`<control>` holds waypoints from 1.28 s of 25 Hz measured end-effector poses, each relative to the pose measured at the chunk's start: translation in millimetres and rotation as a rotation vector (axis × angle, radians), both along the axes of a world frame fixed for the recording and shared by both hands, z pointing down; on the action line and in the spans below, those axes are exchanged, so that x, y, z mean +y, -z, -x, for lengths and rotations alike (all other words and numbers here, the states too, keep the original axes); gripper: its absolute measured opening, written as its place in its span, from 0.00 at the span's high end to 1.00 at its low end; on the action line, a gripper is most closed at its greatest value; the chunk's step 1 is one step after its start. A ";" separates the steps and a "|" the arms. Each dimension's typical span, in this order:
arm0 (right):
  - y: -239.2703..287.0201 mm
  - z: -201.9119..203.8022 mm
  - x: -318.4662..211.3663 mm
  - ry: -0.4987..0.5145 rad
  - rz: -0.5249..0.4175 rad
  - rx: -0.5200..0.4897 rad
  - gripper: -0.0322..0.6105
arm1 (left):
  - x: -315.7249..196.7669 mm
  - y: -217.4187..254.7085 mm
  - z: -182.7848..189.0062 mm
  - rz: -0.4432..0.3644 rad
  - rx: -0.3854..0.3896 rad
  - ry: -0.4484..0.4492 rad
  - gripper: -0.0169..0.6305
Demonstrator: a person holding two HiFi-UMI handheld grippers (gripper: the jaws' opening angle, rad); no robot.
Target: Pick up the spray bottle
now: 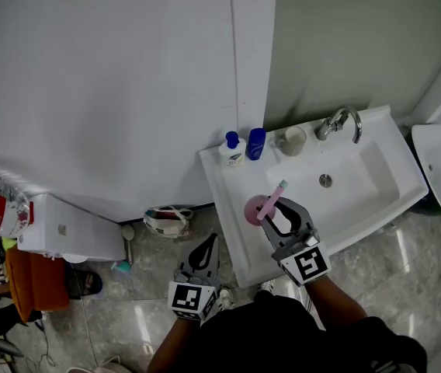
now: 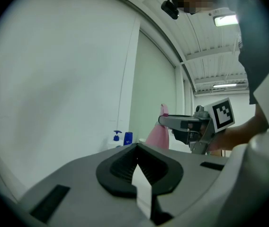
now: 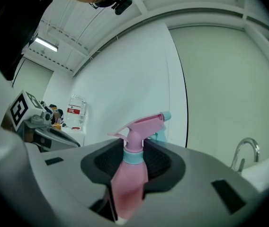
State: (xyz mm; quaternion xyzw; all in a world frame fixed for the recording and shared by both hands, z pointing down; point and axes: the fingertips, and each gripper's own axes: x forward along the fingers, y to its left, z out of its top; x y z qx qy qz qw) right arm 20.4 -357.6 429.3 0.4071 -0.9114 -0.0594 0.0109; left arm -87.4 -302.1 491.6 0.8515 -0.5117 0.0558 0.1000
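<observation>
The right gripper (image 1: 277,208) is clamped on the pink spray bottle (image 1: 253,210). Its two jaws press on either side of the bottle just under the pale blue collar, with the trigger head standing up above them and the nozzle pointing away from the person. The bottle hangs upright in the grip, off any surface, over the front left corner of the white sink (image 1: 376,179). From the right gripper's own view, the bottle's pink body (image 3: 129,183) fills the space between the dark pads. The left gripper (image 1: 208,244) sits lower and to the left of the sink, over the floor, with its jaws brought together and nothing between them. At the back of the sink, left of the tap (image 1: 338,123), stand a white pump bottle (image 1: 232,151), a blue bottle (image 1: 256,143) and a cup (image 1: 290,140) in a row.
</observation>
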 end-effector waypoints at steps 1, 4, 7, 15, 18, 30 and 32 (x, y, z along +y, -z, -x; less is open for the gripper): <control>7.0 0.1 1.3 -0.001 -0.010 -0.010 0.75 | -1.1 1.3 -1.1 -0.002 0.004 -0.003 0.98; 27.7 0.7 5.6 -0.006 -0.045 -0.033 0.75 | -5.8 10.7 -5.4 -0.028 0.015 -0.014 0.98; 45.4 -0.2 10.0 -0.012 -0.073 -0.047 0.75 | -9.9 19.7 -9.4 -0.054 0.022 -0.022 0.98; 79.5 -8.8 21.3 -0.039 -0.147 -0.064 0.75 | -16.8 35.0 -12.3 -0.105 0.033 -0.032 0.98; 88.9 -12.3 25.1 -0.049 -0.165 -0.068 0.75 | -20.0 46.5 -13.0 -0.138 0.039 -0.035 0.98; 93.2 -16.6 30.3 -0.079 -0.180 -0.050 0.75 | -26.2 65.9 -12.7 -0.183 0.049 -0.045 0.98; 91.5 -15.7 30.0 -0.074 -0.176 -0.045 0.75 | -26.5 66.1 -13.0 -0.187 0.046 -0.050 0.98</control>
